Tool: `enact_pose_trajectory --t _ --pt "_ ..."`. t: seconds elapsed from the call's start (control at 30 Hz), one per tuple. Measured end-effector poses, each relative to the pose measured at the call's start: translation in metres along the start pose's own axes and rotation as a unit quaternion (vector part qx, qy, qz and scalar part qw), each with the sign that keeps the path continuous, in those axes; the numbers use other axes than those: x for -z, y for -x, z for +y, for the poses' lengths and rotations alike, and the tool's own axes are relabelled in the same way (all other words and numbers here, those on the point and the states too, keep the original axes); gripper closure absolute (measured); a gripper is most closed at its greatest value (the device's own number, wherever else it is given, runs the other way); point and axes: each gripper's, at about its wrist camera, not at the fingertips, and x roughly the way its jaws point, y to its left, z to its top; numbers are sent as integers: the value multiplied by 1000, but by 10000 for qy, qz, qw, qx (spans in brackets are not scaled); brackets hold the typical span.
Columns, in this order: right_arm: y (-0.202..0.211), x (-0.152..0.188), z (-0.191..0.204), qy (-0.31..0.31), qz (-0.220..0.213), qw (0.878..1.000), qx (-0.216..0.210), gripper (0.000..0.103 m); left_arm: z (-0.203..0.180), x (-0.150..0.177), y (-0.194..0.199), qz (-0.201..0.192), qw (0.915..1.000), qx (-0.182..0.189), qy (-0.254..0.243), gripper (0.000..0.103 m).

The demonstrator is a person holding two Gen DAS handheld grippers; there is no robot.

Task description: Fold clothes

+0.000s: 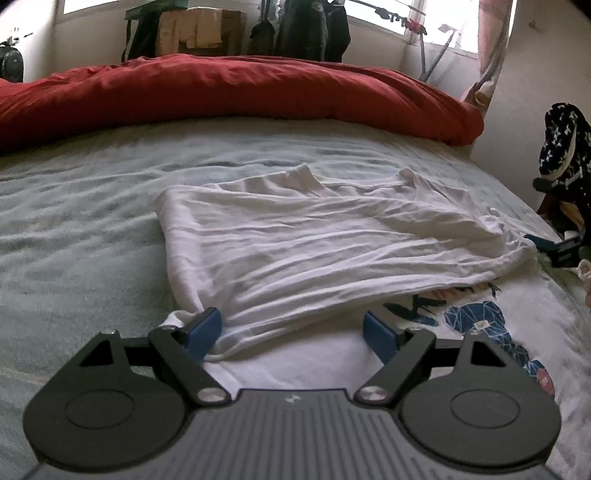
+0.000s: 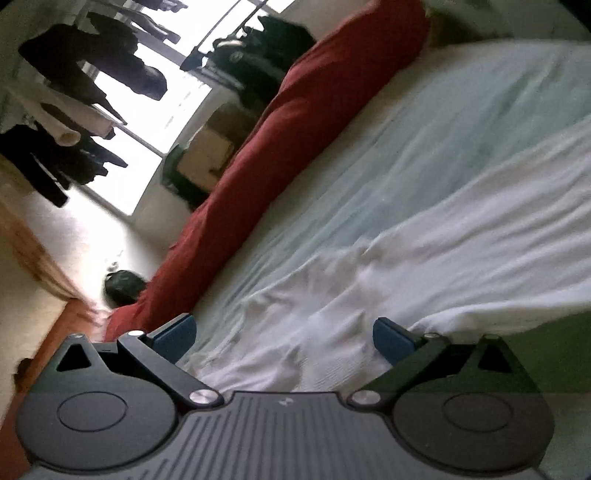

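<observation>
A white shirt [image 1: 295,236] lies wrinkled on the bed [image 1: 74,229], partly folded over itself; a blue printed design shows on the layer beneath, seemingly the shirt's front.

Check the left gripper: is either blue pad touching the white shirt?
Touching. In the left wrist view the left gripper is wide open, and its left-side pad rests against the bunched corner of the white shirt; nothing is clamped.

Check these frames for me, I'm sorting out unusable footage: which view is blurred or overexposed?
Left wrist view: mostly sharp on the white shirt, windows blown out, edges bent by the fisheye. Right wrist view: rolled sideways, the shirt smeared by motion blur, window glaring white.
</observation>
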Motion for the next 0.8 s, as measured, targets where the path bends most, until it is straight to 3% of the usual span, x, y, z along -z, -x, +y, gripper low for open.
enact_pose_trajectory --t 0.07,0.13,0.23,0.37,0.53,0.57,0.67,0.77,0.8 --pt "15 -6 10 378 -202 9990 155 0 3 0 0 -1 9999 64 111 19" --pt "21 -12 21 627 -102 9979 -110 0 4 -2 1 26 9998 83 183 19" --pt "2 -11 47 764 686 9901 -956 0 5 -10 7 116 9987 182 460 19" --pt "-46 6 82 1217 1516 9726 -1272 0 12 -32 15 57 9937 815 762 19" --pt "-98 19 83 1173 2278 9631 -828 1 12 -38 -11 515 9925 889 661 18" --pt "-98 15 78 1159 2207 9655 -752 5 14 -34 -18 678 9920 815 687 18" --pt "-97 3 63 1153 1978 9721 -501 9 16 -26 -14 666 9923 901 522 18" --pt "-96 -6 68 1604 1725 9719 19 6 12 -32 -3 809 9929 803 330 18" --pt "-92 -7 72 1662 1776 9699 -61 6 9 -35 1 806 9938 739 220 18"
